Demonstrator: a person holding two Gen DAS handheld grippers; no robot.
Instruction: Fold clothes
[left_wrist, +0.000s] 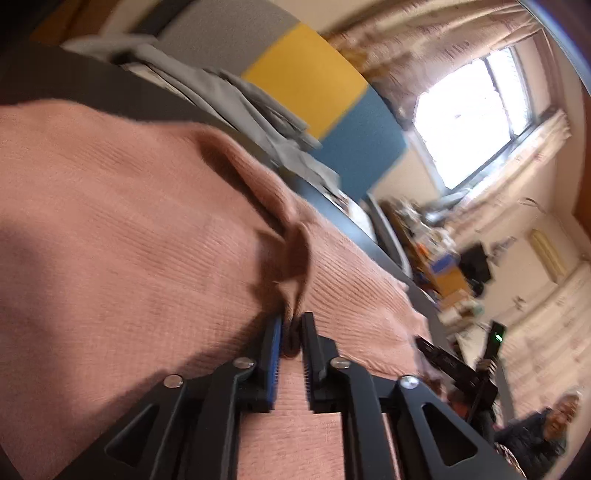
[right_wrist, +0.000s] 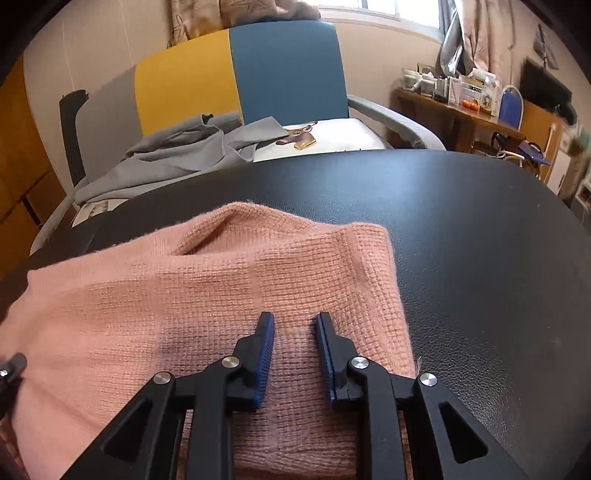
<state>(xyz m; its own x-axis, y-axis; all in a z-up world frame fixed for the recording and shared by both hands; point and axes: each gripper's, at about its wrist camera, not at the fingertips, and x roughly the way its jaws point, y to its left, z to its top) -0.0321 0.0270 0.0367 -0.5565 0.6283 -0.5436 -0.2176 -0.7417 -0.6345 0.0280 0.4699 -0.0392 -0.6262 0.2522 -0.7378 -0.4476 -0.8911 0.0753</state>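
A pink knitted sweater (right_wrist: 207, 280) lies partly folded on a black leather-look table (right_wrist: 480, 229). My right gripper (right_wrist: 294, 318) is open, its jaws just above the sweater's right part, holding nothing. My left gripper (left_wrist: 291, 323) is shut on a pinched fold of the pink sweater (left_wrist: 129, 206), which bunches up between its blue pads. The left wrist view is tilted and blurred. A part of the other gripper (left_wrist: 458, 369) shows at the right in the left wrist view.
Behind the table stands a sofa with grey, yellow and blue back panels (right_wrist: 258, 74), with grey clothes (right_wrist: 177, 155) piled on its seat. A cluttered wooden desk (right_wrist: 461, 110) is at the far right. A person (left_wrist: 546, 432) sits at the lower right of the left wrist view.
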